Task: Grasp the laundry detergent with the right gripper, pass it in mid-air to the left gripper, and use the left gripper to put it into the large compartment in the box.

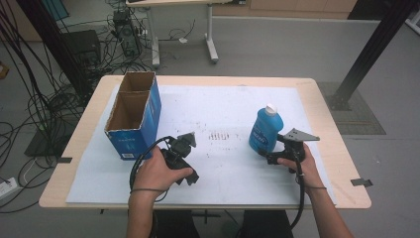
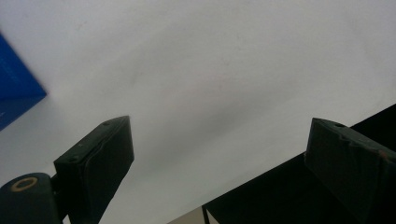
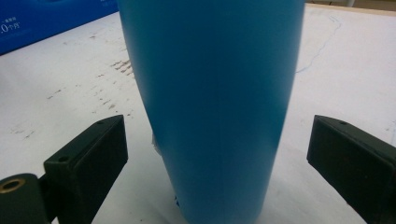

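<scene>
Blue plastic bottle with a white cap (image 1: 266,130): stands upright on the white sheet (image 1: 233,168) that covers the wooden tabletop (image 1: 332,144), right of centre, well apart from the box.
Right tongs (image 1: 263,154): spread wide, one jaw on each side of the bottle's lower body; in the right gripper view the blue bottle (image 3: 210,107) rises between the jaws with a gap on both sides, so nothing is gripped yet.
Left tongs (image 1: 189,140): also wide and holding nothing, low over the bare sheet just beside the box; the left gripper view has a blue corner of the box (image 2: 16,95) at its edge.
Blue cardboard box with two open compartments (image 1: 133,115): sits at the left of the sheet, flaps up, both compartments apparently empty.
Done so far: the right tongs are lined up around the bottle.
Left to do: closing on the bottle, lifting it, and, as a guess, carrying it across to the box.
Step in hand: approach finished, grasp about to be made.
</scene>
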The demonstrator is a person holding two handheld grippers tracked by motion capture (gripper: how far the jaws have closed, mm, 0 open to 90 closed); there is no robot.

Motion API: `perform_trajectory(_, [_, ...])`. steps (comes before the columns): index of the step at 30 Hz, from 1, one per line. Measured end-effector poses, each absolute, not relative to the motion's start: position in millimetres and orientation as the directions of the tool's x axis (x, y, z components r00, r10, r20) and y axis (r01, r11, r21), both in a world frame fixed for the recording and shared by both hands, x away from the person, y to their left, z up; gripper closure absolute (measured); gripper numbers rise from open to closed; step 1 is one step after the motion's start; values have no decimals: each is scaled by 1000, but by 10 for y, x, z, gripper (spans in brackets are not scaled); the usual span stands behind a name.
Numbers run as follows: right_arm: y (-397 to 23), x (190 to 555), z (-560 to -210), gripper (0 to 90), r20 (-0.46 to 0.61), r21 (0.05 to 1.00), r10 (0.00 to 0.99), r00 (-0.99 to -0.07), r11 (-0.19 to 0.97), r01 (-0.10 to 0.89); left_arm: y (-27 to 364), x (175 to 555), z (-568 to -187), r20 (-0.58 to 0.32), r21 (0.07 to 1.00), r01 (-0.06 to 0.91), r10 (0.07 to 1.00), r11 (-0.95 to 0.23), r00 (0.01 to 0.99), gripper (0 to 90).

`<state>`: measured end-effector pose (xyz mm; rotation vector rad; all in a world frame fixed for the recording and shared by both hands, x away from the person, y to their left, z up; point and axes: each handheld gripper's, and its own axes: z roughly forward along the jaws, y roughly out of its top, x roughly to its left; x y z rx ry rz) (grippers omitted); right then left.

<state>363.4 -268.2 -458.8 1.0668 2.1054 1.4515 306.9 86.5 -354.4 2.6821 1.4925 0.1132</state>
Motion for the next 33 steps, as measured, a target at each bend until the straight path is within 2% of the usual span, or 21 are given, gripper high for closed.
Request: perform_trajectory(33, [-2621, 3705, -4623, 48, 121, 918, 761, -637, 159, 364, 890, 3067, -3527, 34, 100, 846, 851, -524, 524, 84])
